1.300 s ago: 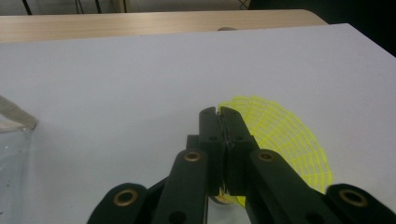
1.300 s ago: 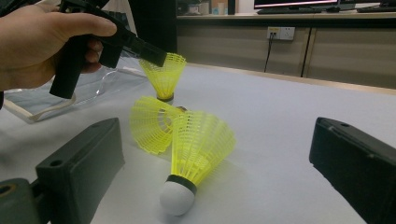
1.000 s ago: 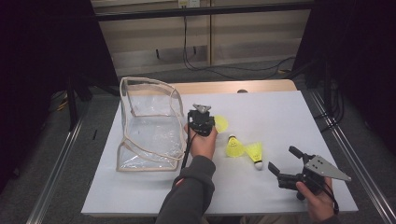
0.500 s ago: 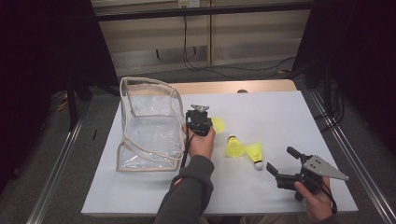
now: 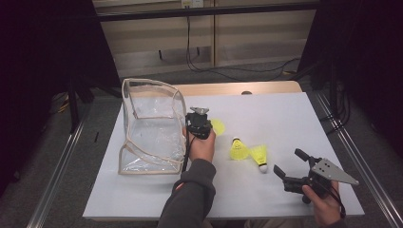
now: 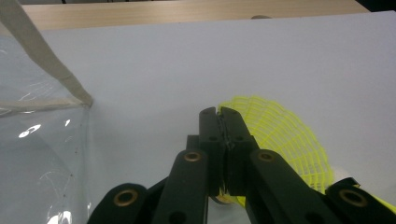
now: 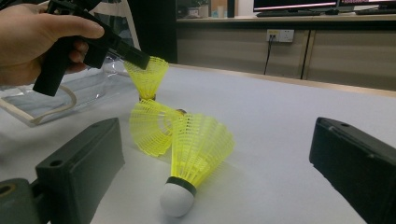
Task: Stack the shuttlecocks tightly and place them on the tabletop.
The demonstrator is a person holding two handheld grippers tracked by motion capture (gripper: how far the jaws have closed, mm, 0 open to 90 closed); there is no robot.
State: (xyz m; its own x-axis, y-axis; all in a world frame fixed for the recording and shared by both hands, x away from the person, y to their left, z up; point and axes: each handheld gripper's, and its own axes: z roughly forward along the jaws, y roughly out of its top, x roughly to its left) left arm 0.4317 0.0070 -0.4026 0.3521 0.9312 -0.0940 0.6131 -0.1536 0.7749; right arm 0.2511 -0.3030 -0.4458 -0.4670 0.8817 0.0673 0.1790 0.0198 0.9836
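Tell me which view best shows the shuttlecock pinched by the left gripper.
The right gripper view: there the held shuttlecock shows whole, hanging cork down from the left gripper. The left gripper view shows its mesh skirt behind the closed jaws. The high view shows a yellow patch beside the gripper.

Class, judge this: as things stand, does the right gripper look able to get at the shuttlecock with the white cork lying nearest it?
Probably yes. The right gripper is open, its jaws point at the white-cork shuttlecock, and only bare table lies between them. The left gripper is busy farther off.
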